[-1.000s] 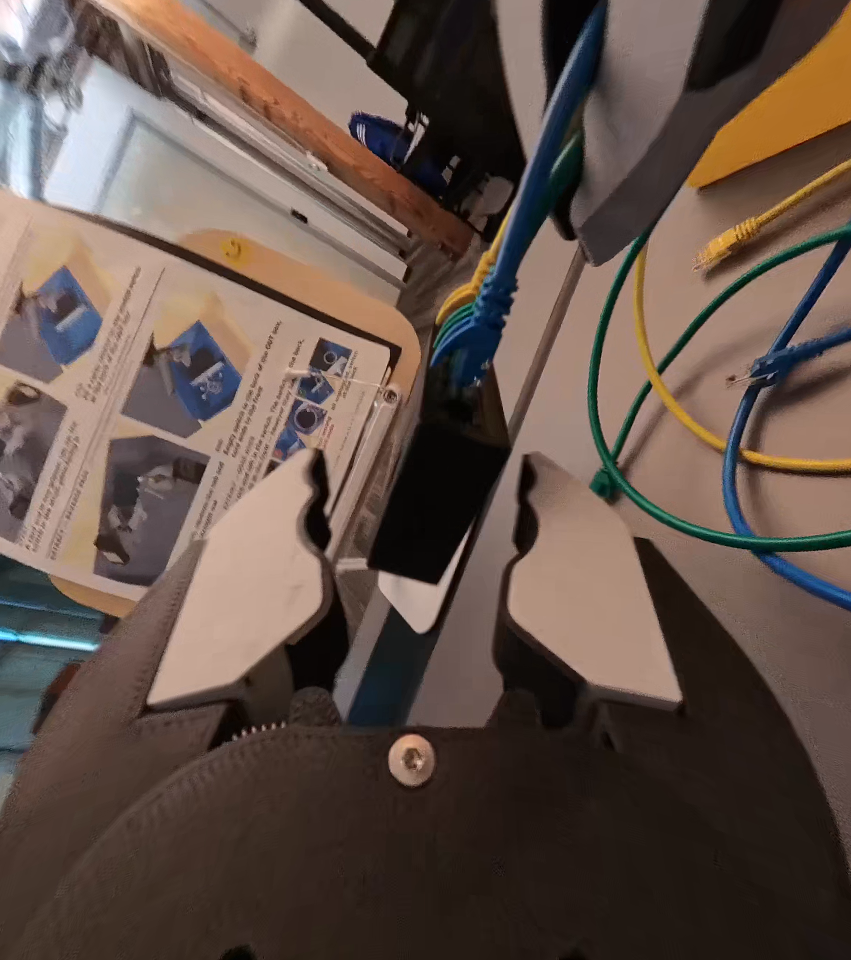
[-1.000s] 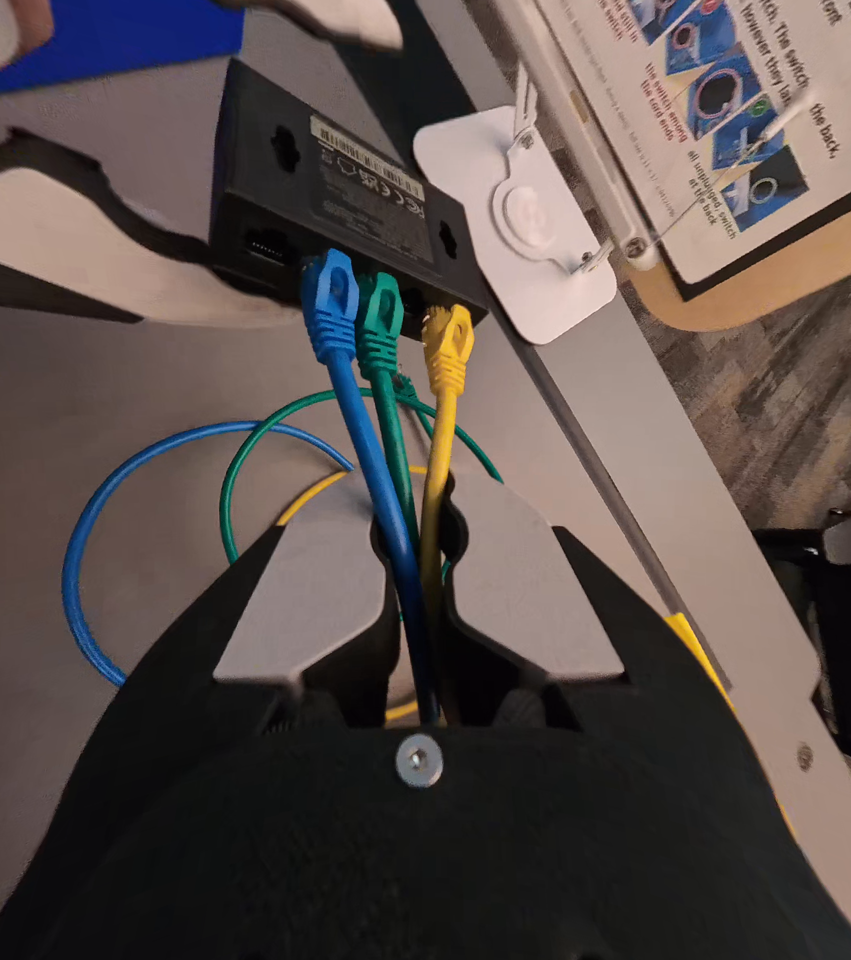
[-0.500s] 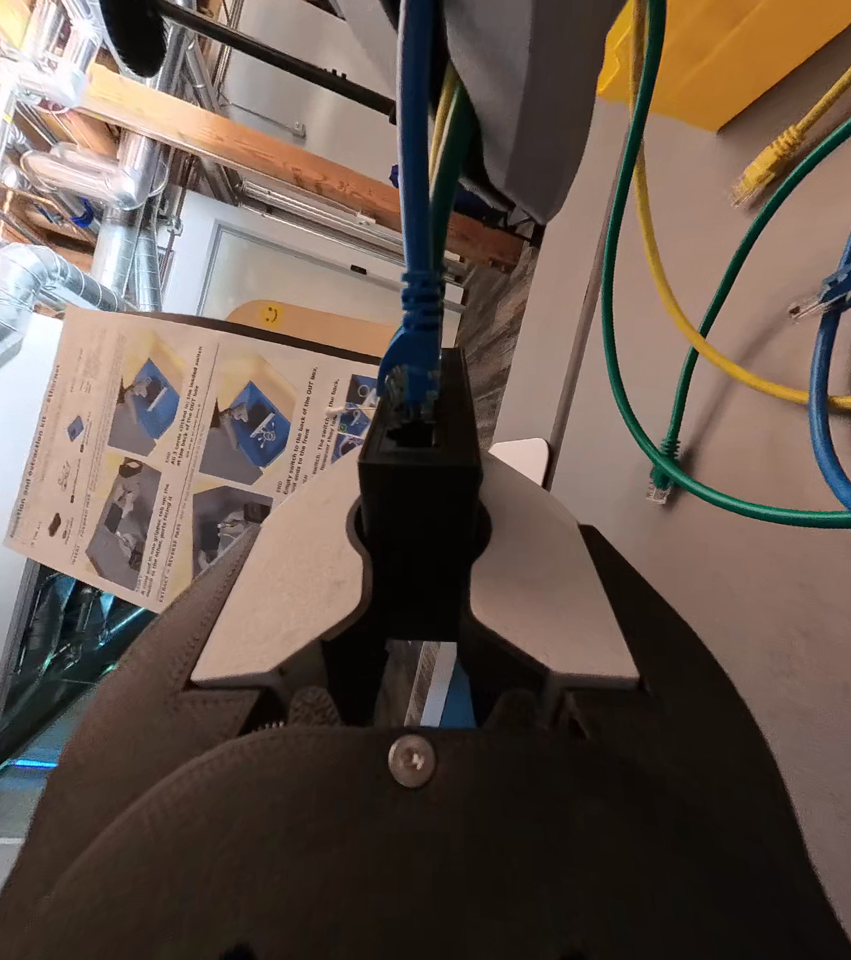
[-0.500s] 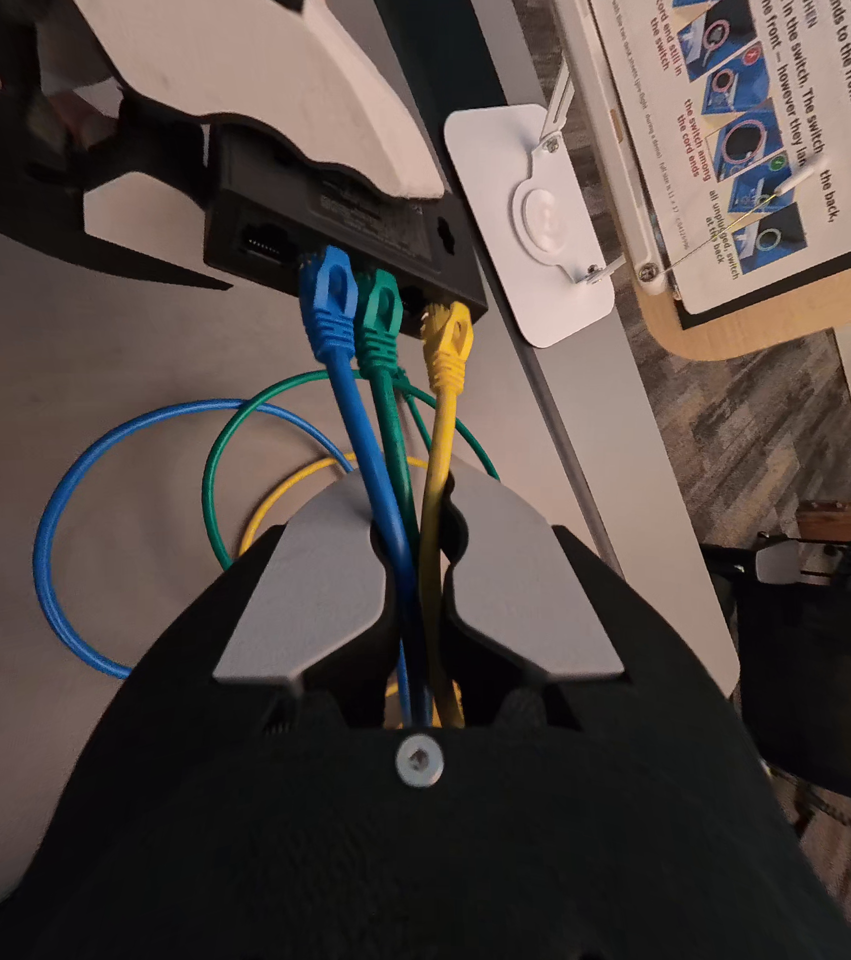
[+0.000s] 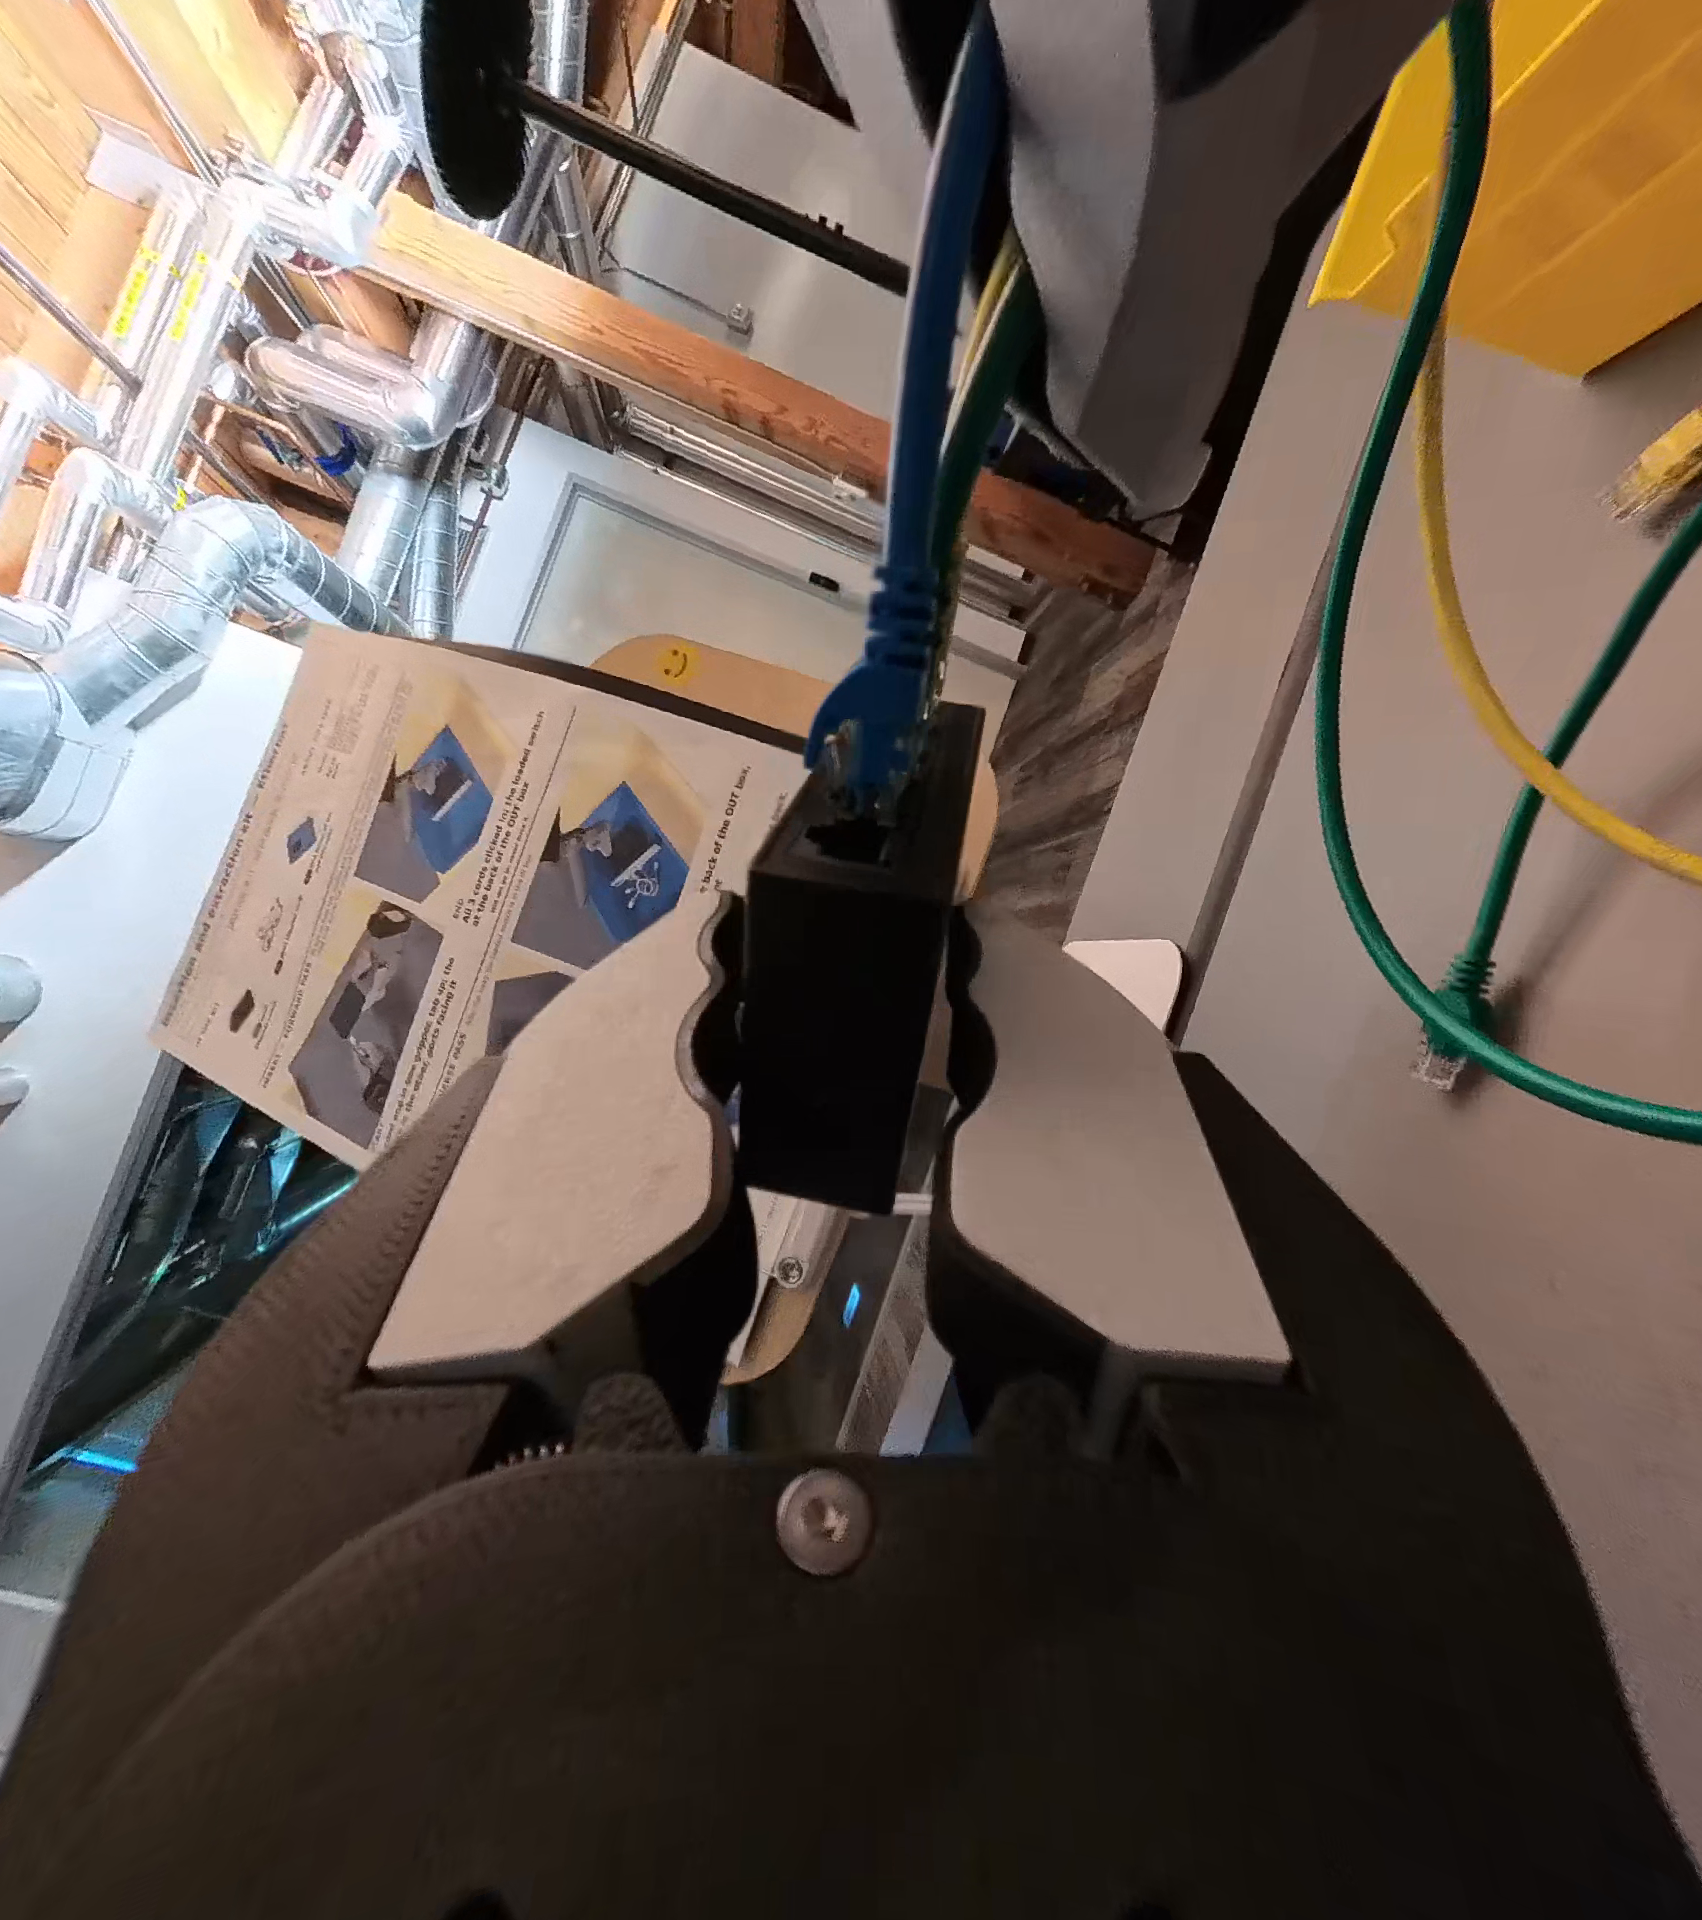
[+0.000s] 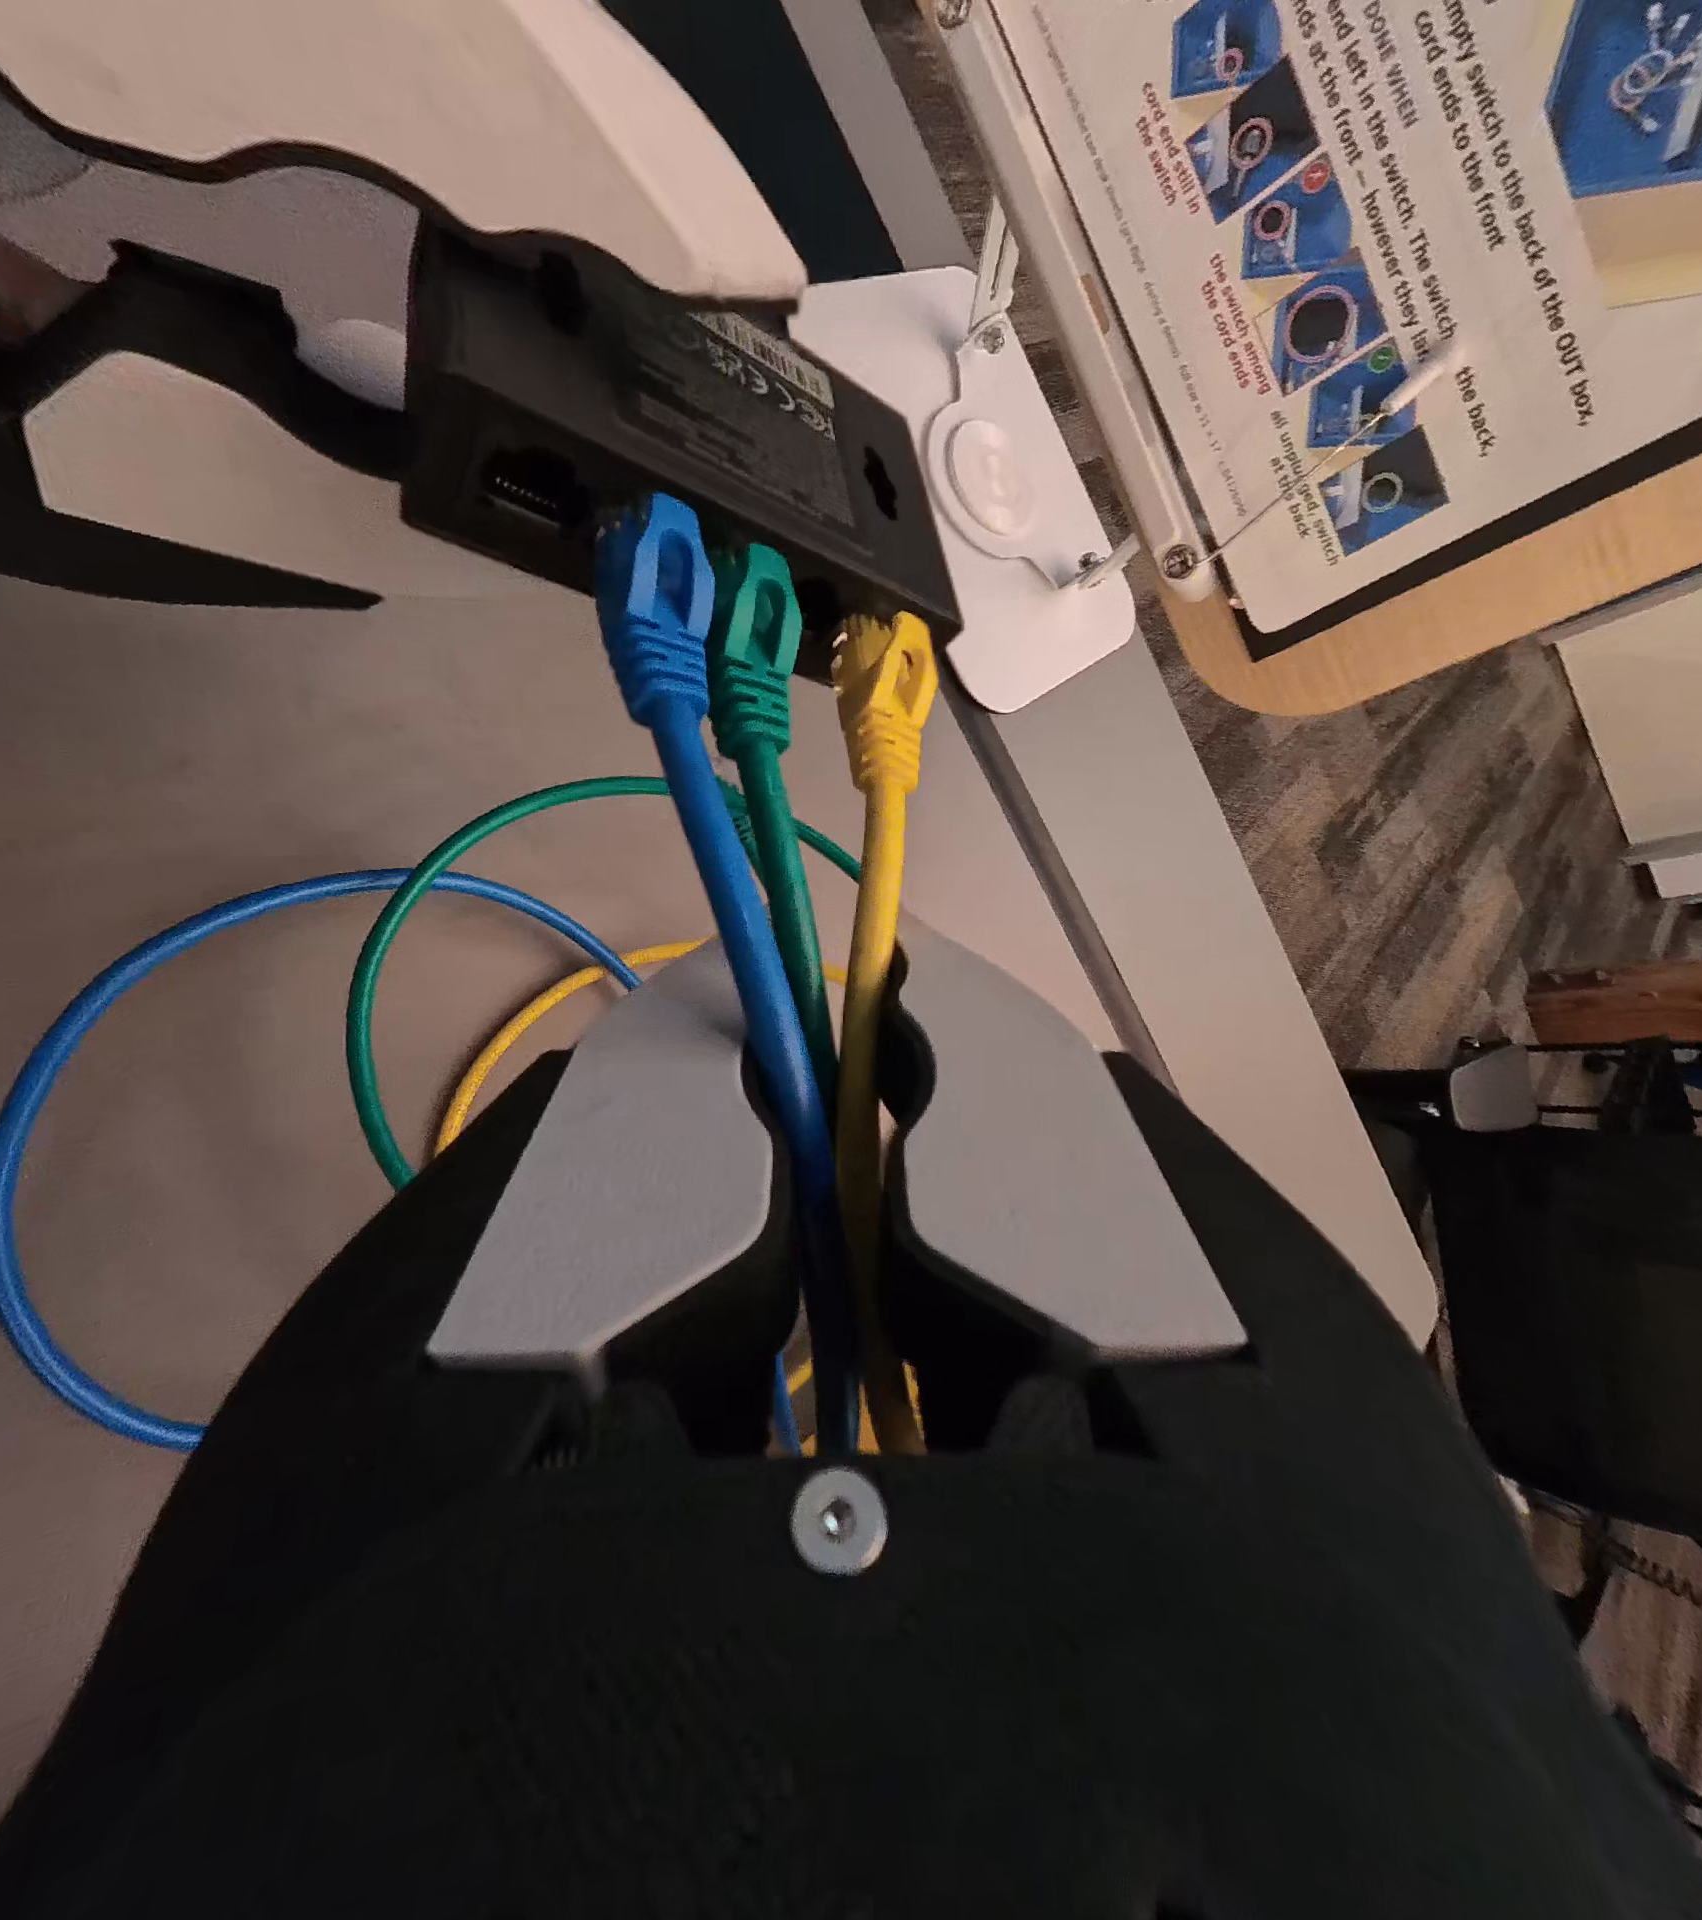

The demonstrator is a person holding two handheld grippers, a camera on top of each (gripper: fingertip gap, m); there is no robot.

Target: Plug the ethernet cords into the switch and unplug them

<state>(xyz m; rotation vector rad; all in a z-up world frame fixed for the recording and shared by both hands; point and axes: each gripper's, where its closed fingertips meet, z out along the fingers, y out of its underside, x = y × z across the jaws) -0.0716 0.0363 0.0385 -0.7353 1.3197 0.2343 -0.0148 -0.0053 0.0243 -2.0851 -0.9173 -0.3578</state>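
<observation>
Three round-jacketed ethernet cords, a blue cord [image 6: 722,883], a green cord [image 6: 779,831] and a yellow cord [image 6: 873,883], run from the boxy black plastic switch [image 6: 681,416] into the right gripper [image 6: 831,1049], whose grey flat pads are pressed together on the bundle. The blue and green ribbed plugs sit in neighbouring ports; the yellow plug [image 6: 883,675] looks partly drawn out at the far right end, close to the grey table's edge [image 6: 1086,831]. One port at the left end stands empty.

The left gripper [image 5: 842,1023] pinches the switch's matt body across its narrow sides, the scalloped pad tips touching it, and holds it above the smooth grey tabletop [image 5: 1449,1351]. Just right of the switch lies a white rounded plate [image 6: 1013,488], beyond it a printed instruction sheet on a wooden clipboard [image 6: 1449,312]. To the left, slack loops of all three cords lie on open tabletop, their loose plugs well apart. A yellow plastic bin [image 5: 1553,187] stands at the far side.
</observation>
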